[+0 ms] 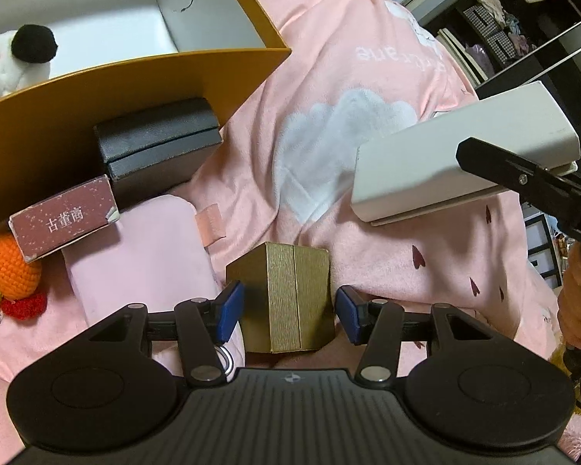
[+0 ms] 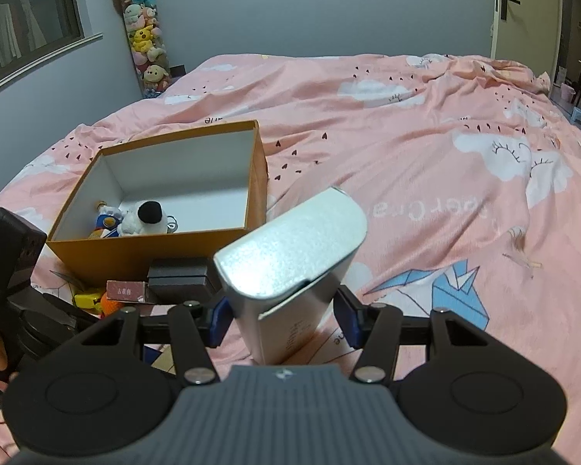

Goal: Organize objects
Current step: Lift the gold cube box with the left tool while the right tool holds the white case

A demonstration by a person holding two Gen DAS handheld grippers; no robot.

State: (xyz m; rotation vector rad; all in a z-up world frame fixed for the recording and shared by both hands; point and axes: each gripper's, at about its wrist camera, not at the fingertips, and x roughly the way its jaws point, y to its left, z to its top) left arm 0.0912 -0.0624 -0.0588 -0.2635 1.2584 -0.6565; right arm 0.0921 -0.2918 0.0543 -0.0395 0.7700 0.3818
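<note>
— Left hand-held gripper (image 1: 286,312), lower centre of the left wrist view: jaws set wide, blue pads (image 1: 230,310) on either side of a small gold box (image 1: 286,298), a sliver of gap visible at each side. Touching or not, cannot tell.

— And the gold box itself?

— Standing upright on the pink bedspread (image 1: 368,77), just right of a pale pink pouch (image 1: 143,263).

— Right hand-held gripper (image 2: 281,319)?

— Lower centre of the right wrist view, clamped on a white box (image 2: 294,255); box tilted, its top flap leaning toward the upper right of the frame. Same white box seen at the right of the left wrist view (image 1: 461,155), lifted above the bedspread.

— Rest of the clutter?

— Open orange box (image 2: 166,240) at left centre of the right wrist view, white inside, with a white plush with a black ear (image 2: 145,219) and other small toys in its near left corner. Against its near wall: a black case (image 1: 159,143), and in front of that a dusty-red carton (image 1: 64,219) with white characters. At the left edge of the left wrist view, an orange crochet fruit (image 1: 9,267) beside a red one (image 1: 23,306).
</note>
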